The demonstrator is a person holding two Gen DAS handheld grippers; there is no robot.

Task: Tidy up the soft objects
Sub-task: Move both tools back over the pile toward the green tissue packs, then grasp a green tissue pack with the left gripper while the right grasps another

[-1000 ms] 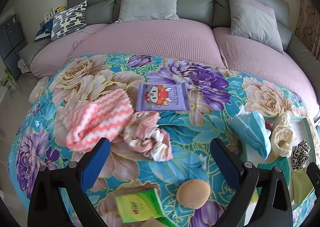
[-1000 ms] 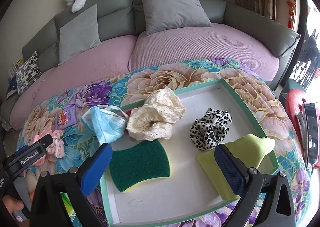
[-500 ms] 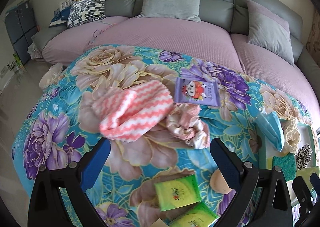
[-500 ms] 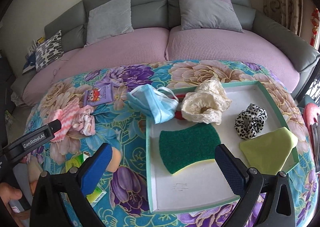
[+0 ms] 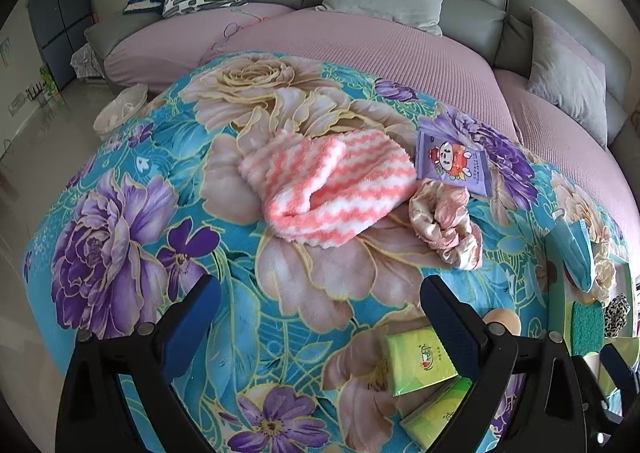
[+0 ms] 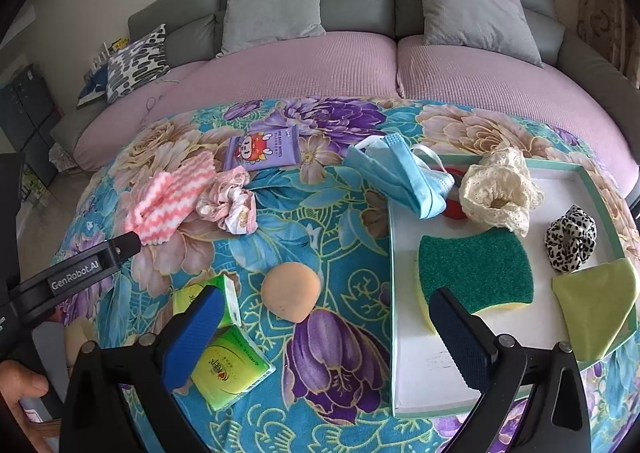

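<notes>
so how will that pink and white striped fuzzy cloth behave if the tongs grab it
The pink and white zigzag-striped fuzzy cloth lies folded and slumped, so it will probably droop when lifted. Its thick pile looks grippy rather than slippery. A pinch at one edge may unfold it, so it could trail across the floral blanket.

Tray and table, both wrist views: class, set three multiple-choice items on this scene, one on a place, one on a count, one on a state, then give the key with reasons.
1. Where does the green sponge lie?
A. in the tray
B. on the sofa
C. under the striped cloth

2. How many green tissue packs lie on the table?
A. one
B. two
C. four

3. How do the two grippers stand?
A. both shut on cloth
B. left open, right shut
C. both open, holding nothing

Key: 1 A, the sponge rests on the tray's white floor. 2 B, two packs lie side by side by the peach puff. 3 C, the left gripper and right gripper each show a wide empty gap.
</notes>
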